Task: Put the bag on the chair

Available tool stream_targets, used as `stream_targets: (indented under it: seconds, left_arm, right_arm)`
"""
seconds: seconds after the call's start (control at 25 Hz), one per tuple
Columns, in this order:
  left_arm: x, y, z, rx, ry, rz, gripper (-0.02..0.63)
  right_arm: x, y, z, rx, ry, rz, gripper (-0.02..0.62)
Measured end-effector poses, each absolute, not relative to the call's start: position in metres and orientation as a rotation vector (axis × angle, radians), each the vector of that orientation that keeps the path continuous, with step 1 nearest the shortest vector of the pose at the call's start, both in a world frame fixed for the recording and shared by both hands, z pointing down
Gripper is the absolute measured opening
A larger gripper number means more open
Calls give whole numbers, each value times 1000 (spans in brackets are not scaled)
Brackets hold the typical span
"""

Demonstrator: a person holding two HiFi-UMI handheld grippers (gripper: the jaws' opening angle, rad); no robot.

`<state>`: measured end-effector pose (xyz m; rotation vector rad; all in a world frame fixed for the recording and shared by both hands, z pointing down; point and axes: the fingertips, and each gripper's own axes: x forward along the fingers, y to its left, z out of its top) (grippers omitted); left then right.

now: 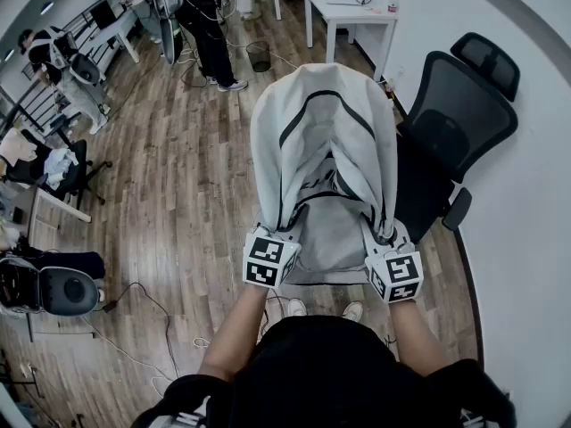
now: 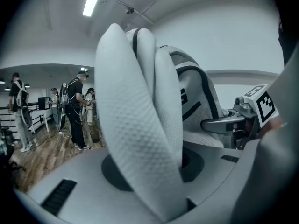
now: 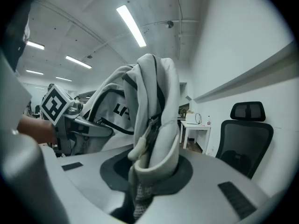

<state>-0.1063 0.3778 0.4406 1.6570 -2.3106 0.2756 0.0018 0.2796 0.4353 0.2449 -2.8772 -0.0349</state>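
Observation:
A light grey backpack (image 1: 323, 159) with black trim hangs in the air in front of me, held up by both grippers at its near end. My left gripper (image 1: 271, 259) is shut on a padded shoulder strap (image 2: 140, 139) that fills its own view. My right gripper (image 1: 394, 275) is shut on the other strap and a bunch of fabric (image 3: 152, 148). A black mesh office chair (image 1: 451, 132) with a headrest stands to the right of the bag against the white wall, and it shows again in the right gripper view as the chair (image 3: 245, 141). The bag partly hides its seat.
Wooden floor with loose cables (image 1: 152, 310) lies at the lower left. White desks (image 1: 348, 12) stand at the back, a wire bin (image 1: 259, 56) beside them. People (image 1: 210, 25) stand at the far end. More chairs (image 1: 53, 288) and a table are at the left.

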Motion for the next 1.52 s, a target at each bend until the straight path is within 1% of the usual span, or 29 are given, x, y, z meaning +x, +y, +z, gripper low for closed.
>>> stream_targets:
  seconds: [0.48, 0.92, 1.12, 1.28, 1.52]
  left_arm:
    - [-118, 384, 449, 1693, -2283, 273, 137]
    - [-133, 400, 448, 1749, -2230, 271, 137]
    - [-139, 376, 452, 1769, -2202, 274, 137]
    - [-136, 339, 458, 1812, -2147, 289, 137]
    - [-142, 275, 464, 1856, -2093, 314, 135]
  right_arm:
    - [-11, 288, 446, 288, -2878, -23, 64]
    - [-20, 309, 444, 320, -2855, -34, 83]
    - [-22, 288, 449, 330, -2851, -7, 84]
    - [-19, 251, 459, 352, -2848, 80, 84]
    - [-23, 191, 466, 402, -2841, 119, 83]
